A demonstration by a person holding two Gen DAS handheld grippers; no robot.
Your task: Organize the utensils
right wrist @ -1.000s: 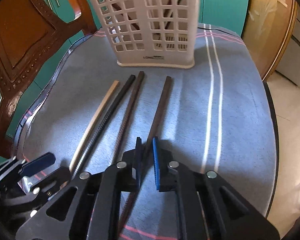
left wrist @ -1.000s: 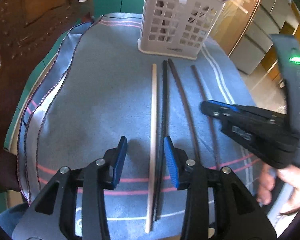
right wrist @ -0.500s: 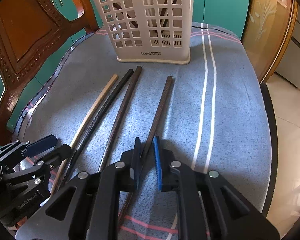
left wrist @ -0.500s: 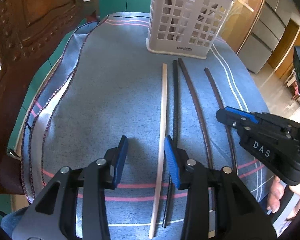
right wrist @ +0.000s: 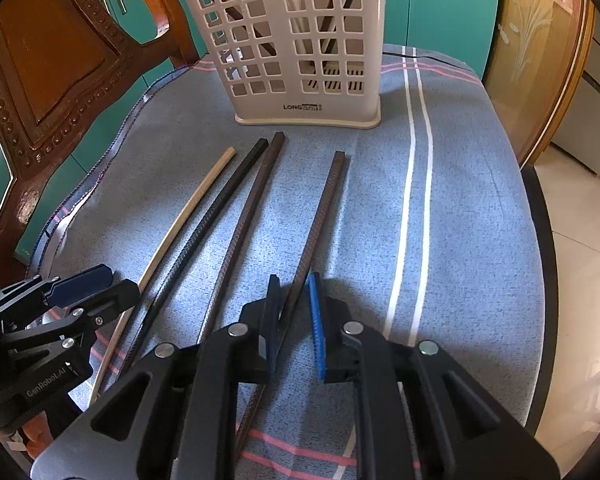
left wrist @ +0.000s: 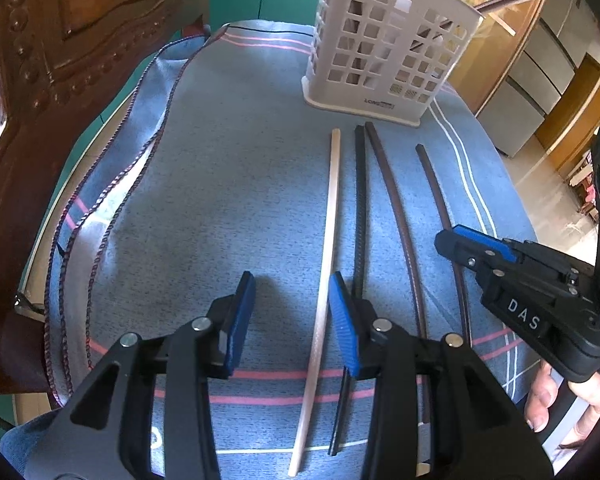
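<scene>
Four chopsticks [right wrist: 252, 216] left on cloth; holder [right wrist: 300, 40] has some.
Your right gripper [right wrist: 294, 320] is opening around the brown one [right wrist: 320, 216]; left gripper [left wrist: 290, 320] open, empty.

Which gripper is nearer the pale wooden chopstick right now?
Left. The left gripper straddles the pale wooden chopstick, jaws apart and not gripping it. The right gripper, jaws opening, is three sticks over, around the rightmost dark chopstick.

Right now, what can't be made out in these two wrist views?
- Near ends of the dark chopsticks: left wrist view, behind the left gripper.
- Contents of the white basket: both views, only slivers through the lattice.
- Whether the right gripper, jaws opening, touches the brown chopstick: right wrist view, unclear.
</scene>
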